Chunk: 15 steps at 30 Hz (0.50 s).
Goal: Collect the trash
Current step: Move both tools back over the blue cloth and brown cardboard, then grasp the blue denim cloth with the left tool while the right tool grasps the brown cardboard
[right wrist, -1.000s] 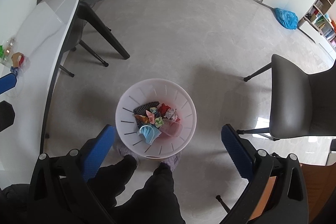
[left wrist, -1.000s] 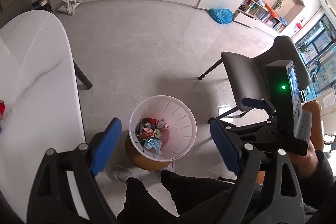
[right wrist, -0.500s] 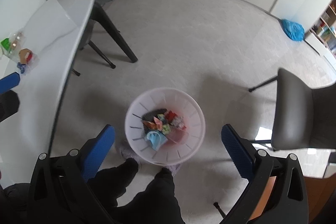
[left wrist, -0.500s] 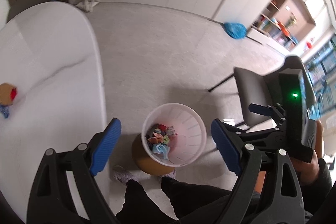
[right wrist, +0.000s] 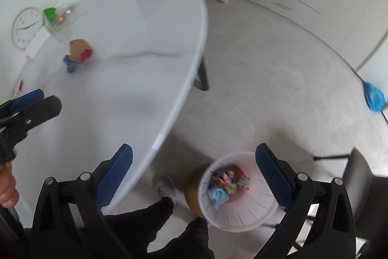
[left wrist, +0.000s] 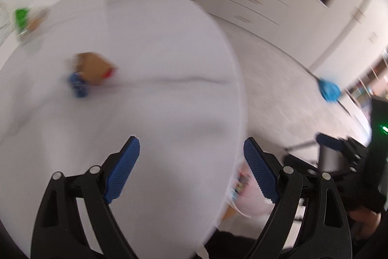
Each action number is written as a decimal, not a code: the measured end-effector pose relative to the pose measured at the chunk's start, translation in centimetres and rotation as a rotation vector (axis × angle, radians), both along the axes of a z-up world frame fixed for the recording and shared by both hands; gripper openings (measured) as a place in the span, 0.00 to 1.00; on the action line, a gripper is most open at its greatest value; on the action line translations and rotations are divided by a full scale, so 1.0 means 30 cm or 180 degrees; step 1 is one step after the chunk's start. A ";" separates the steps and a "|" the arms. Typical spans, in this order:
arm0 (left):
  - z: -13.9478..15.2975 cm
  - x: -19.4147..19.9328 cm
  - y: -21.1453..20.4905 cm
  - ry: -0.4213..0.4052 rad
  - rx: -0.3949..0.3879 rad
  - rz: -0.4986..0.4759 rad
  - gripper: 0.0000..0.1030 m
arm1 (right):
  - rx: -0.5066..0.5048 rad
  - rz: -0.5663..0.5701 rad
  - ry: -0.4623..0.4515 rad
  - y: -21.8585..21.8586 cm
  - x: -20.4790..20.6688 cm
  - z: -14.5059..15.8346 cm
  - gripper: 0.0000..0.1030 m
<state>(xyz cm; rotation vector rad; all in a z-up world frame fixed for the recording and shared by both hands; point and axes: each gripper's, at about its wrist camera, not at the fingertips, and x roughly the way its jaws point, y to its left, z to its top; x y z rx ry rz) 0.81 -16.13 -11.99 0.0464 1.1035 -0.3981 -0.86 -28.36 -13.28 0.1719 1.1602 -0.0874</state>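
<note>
Left tongs: spread wide with nothing between the blue pads, tilted down over the near part of the white tabletop.
Right tongs: also spread wide and gripping nothing; the left finger hangs over the tabletop edge, the right finger over the rim of the waste bin.
Trash on the tabletop: a brown paper piece with a red patch lies well ahead of the left tongs and off to their left, touching a small blue crumpled scrap on its near side. In the right wrist view the same pair, brown piece and blue scrap, sits far ahead and left of the right tongs, well apart from them.
More items: a green piece beside something clear and glassy rests near the far left edge of the tabletop, too blurred to name.
Waste bin: white, slotted, standing on the floor just right of the tabletop edge, with colourful crumpled scraps in its bottom; it lies beneath the right tongs' right finger.
Person: dark trouser legs and a light shoe stand beside the bin.
Floor: a blue bag lies far off to the right.
Sharpness: the left wrist view is strongly smeared.
</note>
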 end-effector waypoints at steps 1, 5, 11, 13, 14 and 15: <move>-0.011 0.029 0.043 -0.0007 0.0003 0.0157 0.81 | 0.0005 0.0042 0.0003 0.016 0.021 0.005 0.97; -0.067 0.137 0.177 -0.0029 0.0151 0.0610 0.81 | 0.0011 0.0209 0.0006 0.095 0.113 0.012 0.97; -0.164 0.298 0.351 0.0003 0.0234 0.1048 0.81 | -0.0097 0.0546 0.0035 0.210 0.255 0.005 0.97; -0.191 0.338 0.423 0.0078 0.0174 0.1162 0.81 | -0.0104 0.0677 0.0027 0.254 0.320 -0.003 0.97; -0.196 0.350 0.453 0.0095 0.0126 0.1208 0.81 | -0.0102 0.0741 0.0019 0.277 0.353 -0.006 0.97; -0.200 0.357 0.479 0.0110 0.0083 0.1244 0.81 | -0.0098 0.0827 0.0004 0.306 0.393 -0.009 0.97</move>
